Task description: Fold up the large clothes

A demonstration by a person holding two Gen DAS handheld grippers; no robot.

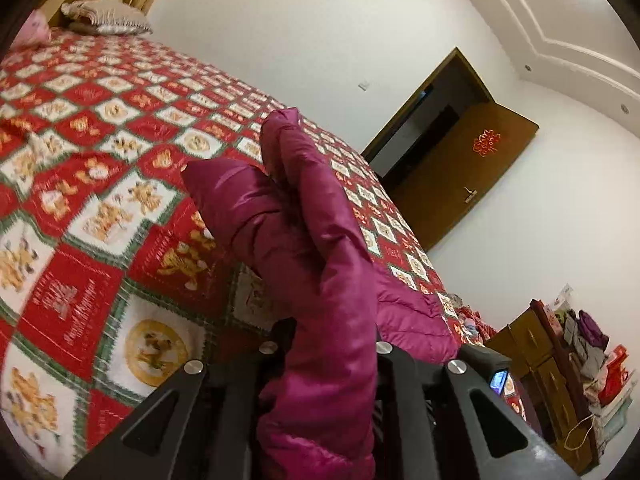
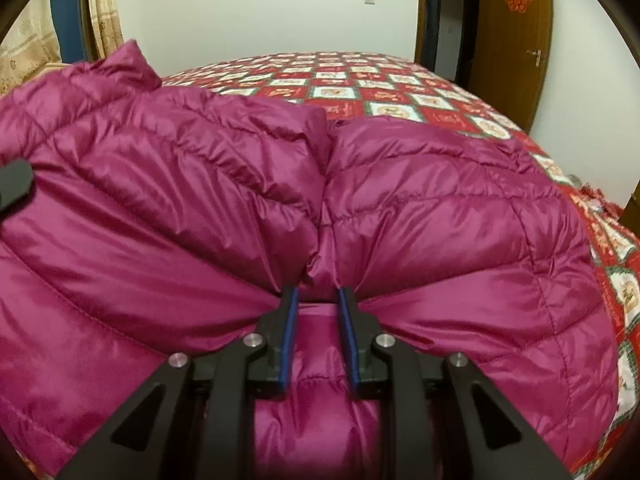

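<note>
Magenta quilted down jacket [image 2: 440, 216] is lying on the red-and-white patchwork bedspread [image 2: 400, 96]; left gripper [image 1: 324, 344] and right gripper [image 2: 316, 300] are each pinching a fold of it, jaws nearly closed.

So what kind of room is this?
A bedroom, most likely: a big bed under a red patterned quilt, a pillow at its head, and a wooden door.

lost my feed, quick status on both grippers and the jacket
Left gripper shut on a jacket fold, lifted off the bedspread. Right gripper shut on bunched jacket fabric. Nothing in the way.
</note>
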